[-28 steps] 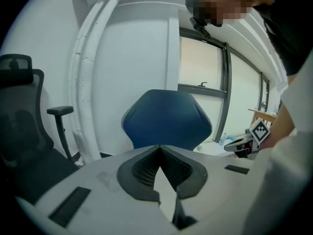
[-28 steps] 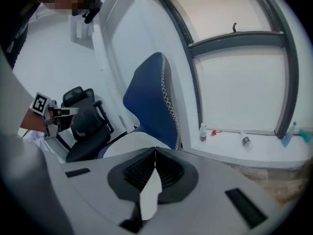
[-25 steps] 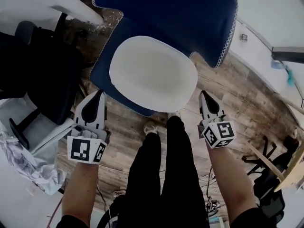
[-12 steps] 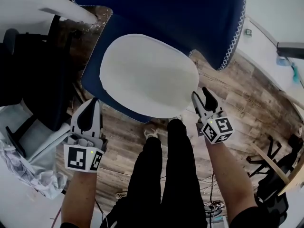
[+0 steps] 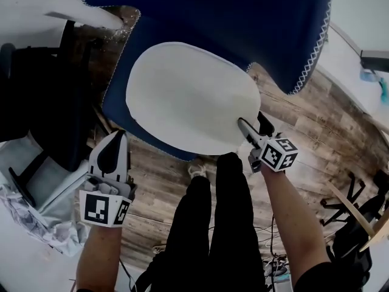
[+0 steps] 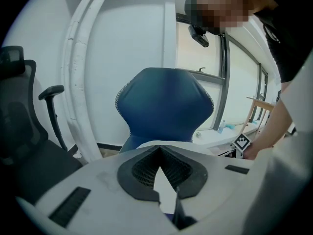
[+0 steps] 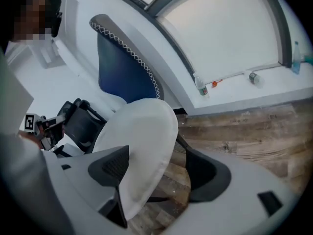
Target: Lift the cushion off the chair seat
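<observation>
Opening as we watch, the right gripper's (image 5: 251, 120) jaws now straddle the near rim of the cushion (image 5: 191, 96) without pinching it; a second ago they were pressed together, short of the seat; the left gripper (image 5: 120, 137) stays closed on nothing, a little lower than before, over the plank floor (image 5: 161, 169) beside the chair (image 5: 213, 11); the cushion is a smooth white oval pad, lying flat on the dark blue seat; the curved fabric back carries white zigzag edging.
</observation>
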Motion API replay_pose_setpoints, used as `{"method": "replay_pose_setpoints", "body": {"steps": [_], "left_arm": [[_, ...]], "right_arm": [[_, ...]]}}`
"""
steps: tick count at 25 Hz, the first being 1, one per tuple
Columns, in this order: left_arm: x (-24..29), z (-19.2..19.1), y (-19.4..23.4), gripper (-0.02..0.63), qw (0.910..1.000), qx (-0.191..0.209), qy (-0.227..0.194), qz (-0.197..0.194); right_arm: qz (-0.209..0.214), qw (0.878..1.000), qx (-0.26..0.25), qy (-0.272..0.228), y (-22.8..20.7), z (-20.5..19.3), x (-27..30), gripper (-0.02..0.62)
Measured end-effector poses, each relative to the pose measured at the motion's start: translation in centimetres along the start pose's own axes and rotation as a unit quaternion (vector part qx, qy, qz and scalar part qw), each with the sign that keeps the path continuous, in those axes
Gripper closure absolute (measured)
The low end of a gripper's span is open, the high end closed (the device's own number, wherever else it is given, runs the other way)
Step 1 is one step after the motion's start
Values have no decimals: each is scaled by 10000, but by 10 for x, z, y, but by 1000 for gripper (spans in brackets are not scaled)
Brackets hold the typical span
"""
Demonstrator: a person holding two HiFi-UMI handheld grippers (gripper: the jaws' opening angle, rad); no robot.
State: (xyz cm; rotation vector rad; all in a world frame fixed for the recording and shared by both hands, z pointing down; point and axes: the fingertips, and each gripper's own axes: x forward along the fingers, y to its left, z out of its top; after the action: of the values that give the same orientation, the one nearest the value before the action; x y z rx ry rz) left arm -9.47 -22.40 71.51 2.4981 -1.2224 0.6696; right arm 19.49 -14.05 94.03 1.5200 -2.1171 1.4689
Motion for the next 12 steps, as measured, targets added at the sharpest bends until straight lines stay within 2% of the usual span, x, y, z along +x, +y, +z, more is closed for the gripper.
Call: {"method": "replay_pose_setpoints", "body": {"steps": [3, 8, 9, 10, 12], "left_arm": [[-1, -1, 4, 601, 10000, -28, 3, 57], [-9, 2, 10, 601, 9998, -17, -40, 219], [-9, 2, 10, 601, 9997, -49, -50, 238], [-10, 3, 9, 601, 9996, -82, -61, 249], [-12, 5, 8, 601, 9996, -115, -75, 260]], "right_arm": [[162, 9993, 333, -38, 3, 1, 4, 253], [292, 9973, 614, -274, 14, 14, 5, 258], [279, 9972, 613, -327, 14, 17, 3, 275], [265, 9972, 570, -392, 15, 22, -1, 368], [323, 9975, 408, -487, 22, 31, -8, 453]]}}
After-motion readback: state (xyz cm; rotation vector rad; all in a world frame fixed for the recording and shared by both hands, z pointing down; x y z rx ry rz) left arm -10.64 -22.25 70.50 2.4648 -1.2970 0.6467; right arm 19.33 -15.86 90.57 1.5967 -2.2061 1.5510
